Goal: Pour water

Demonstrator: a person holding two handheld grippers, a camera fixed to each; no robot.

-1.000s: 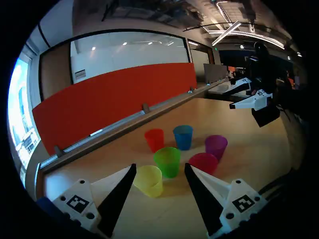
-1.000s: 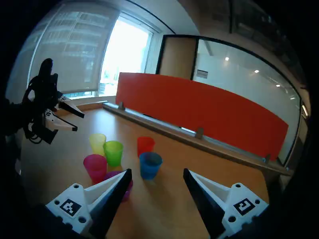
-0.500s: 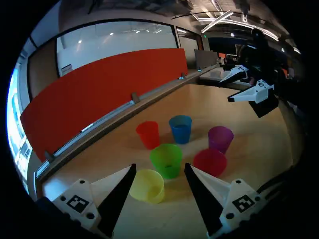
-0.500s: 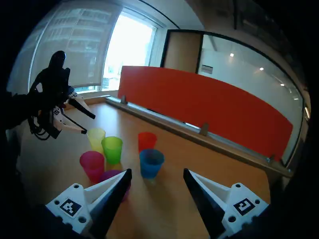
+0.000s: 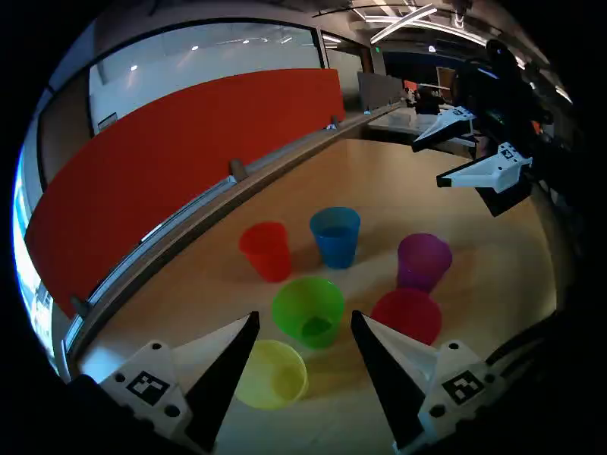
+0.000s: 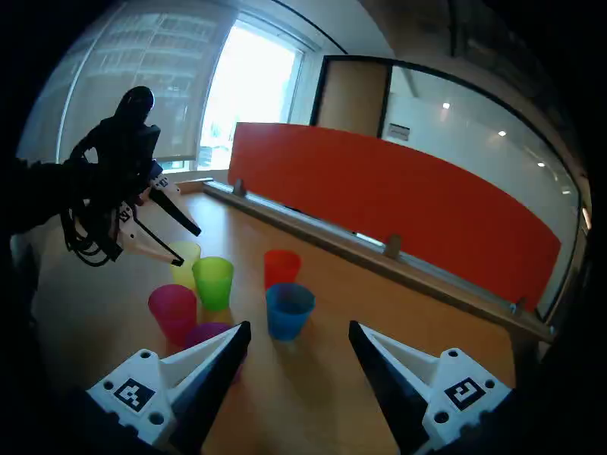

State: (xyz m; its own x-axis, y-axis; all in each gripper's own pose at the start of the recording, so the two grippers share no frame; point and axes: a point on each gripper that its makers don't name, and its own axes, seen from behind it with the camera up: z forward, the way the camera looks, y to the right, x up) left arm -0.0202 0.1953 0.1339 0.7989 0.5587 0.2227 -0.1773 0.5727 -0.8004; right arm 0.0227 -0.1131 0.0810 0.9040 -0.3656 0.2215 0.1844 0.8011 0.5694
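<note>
Six plastic cups stand in a cluster on the wooden table: yellow, green, red, blue, purple and pink. My left gripper is open, hanging above and just short of the yellow and green cups. In the right gripper view the left gripper has its fingertips over the yellow cup. My right gripper is open and empty, with the blue cup just ahead of it and the purple cup behind its left finger.
An orange partition with a metal rail runs along the table's far edge. A bright window lies beyond the table's end. A dark-sleeved arm holds the left gripper. Bare tabletop spreads right of the cups.
My left gripper has moved forward and lower over the cups, so the yellow cup now sits under its left finger. The right gripper has hardly moved.
</note>
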